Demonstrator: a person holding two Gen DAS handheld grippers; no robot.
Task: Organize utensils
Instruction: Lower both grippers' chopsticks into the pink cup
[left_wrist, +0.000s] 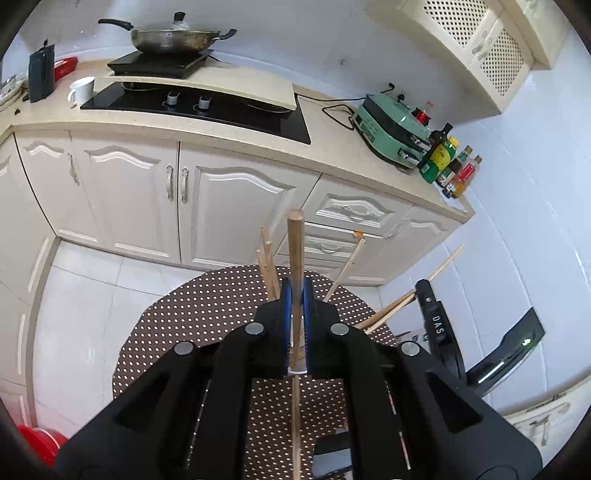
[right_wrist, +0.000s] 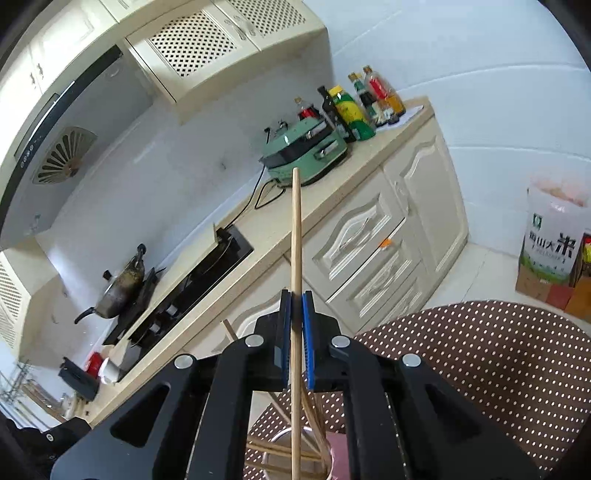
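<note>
L tool (left_wrist: 296, 295) clamped on a thick wooden stick (left_wrist: 296, 243), blue pads (left_wrist: 285, 314) tight on both sides, stick pointing up and away from cam. Below it: polka-dot counter (left_wrist: 207, 306) w/ more chopsticks (left_wrist: 269, 269) standing up left of the tool, others (left_wrist: 402, 295) fanned out to the right. Container holding them mostly hidden behind the tool. R tool body (left_wrist: 436, 321) visible far right in L view, just beside the fanned sticks.

R tool (right_wrist: 296, 306) clamped on a single thin chopstick (right_wrist: 296, 229), held upright, pads touching it. Its lower end runs down past the jaws toward a cup (right_wrist: 284, 435) w/ several chopsticks (right_wrist: 280, 452) lying crosswise in it. Whether the tip sits inside the cup: can't tell. Same dotted counter (right_wrist: 480, 350) spreads to the right.
</note>
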